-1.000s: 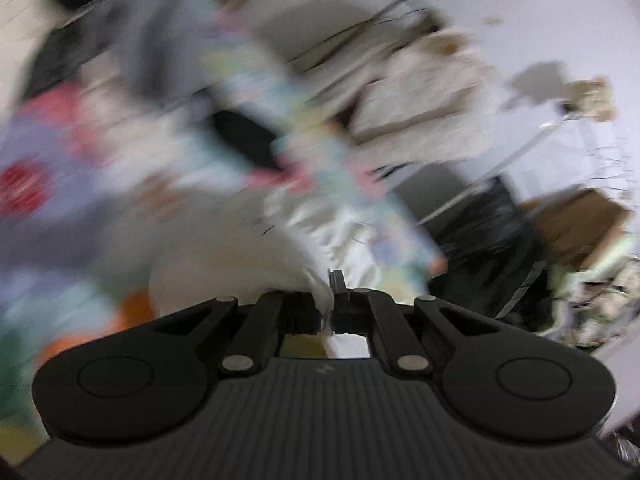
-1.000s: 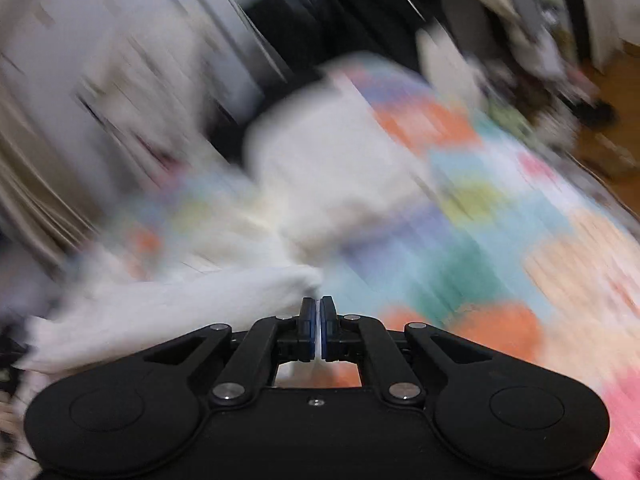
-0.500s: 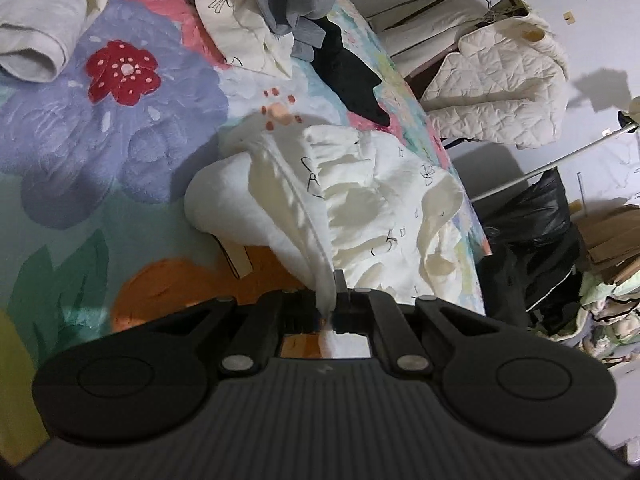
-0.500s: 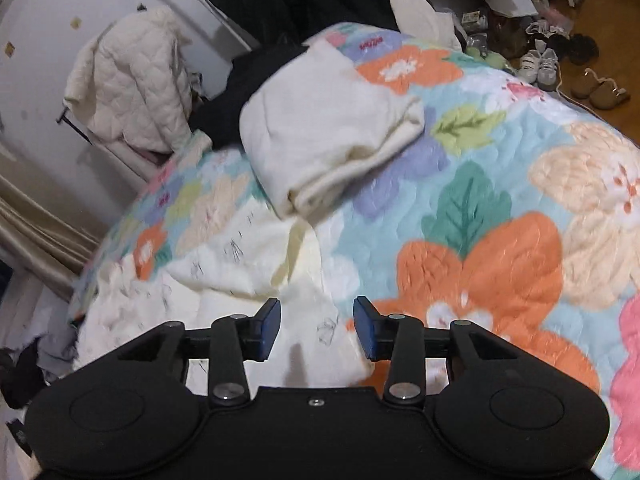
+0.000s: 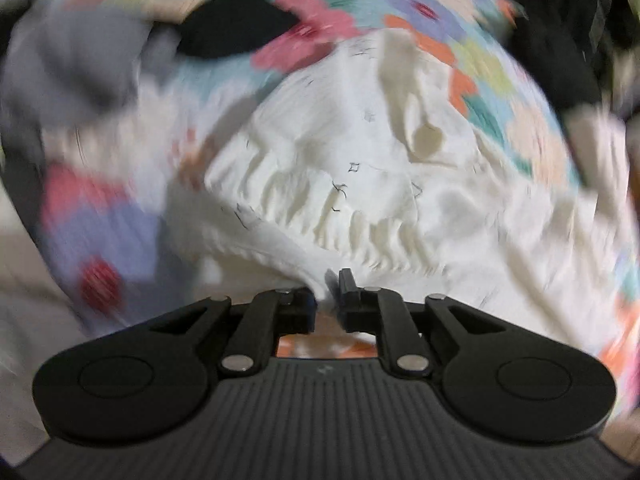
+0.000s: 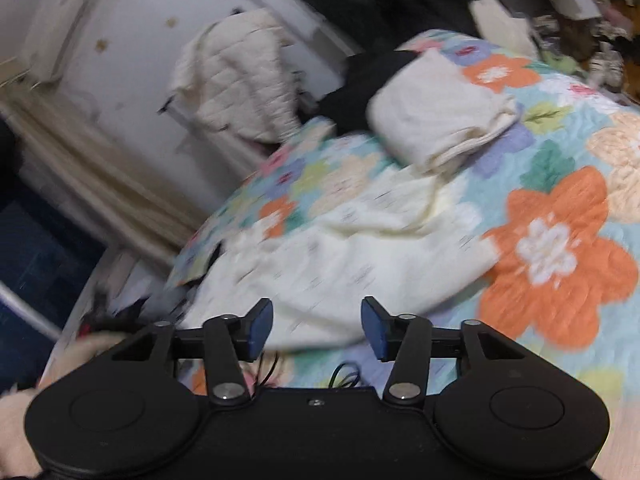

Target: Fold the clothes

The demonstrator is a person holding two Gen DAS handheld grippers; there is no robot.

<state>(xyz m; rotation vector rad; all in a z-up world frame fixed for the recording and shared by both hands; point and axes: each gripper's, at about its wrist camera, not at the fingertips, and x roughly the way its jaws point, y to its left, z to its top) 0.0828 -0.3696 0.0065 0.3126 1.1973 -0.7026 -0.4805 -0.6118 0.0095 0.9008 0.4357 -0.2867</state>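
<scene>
Pinching cream garment hem, left gripper sat nearer; right gripper hovered agape, cloth spread just ahead on bed.

The left gripper, steady half a second ago, now swings: its view is smeared, and the cream garment that lay ahead and to its right now spreads straight ahead across the whole view, its gathered ruffle just beyond the fingertips. The black garment, earlier ahead to the right, now sits far ahead to the left. The right gripper spreads its jaws wider than half a second ago, and the folded cream piece shifts from ahead-left to ahead-right of it.
</scene>
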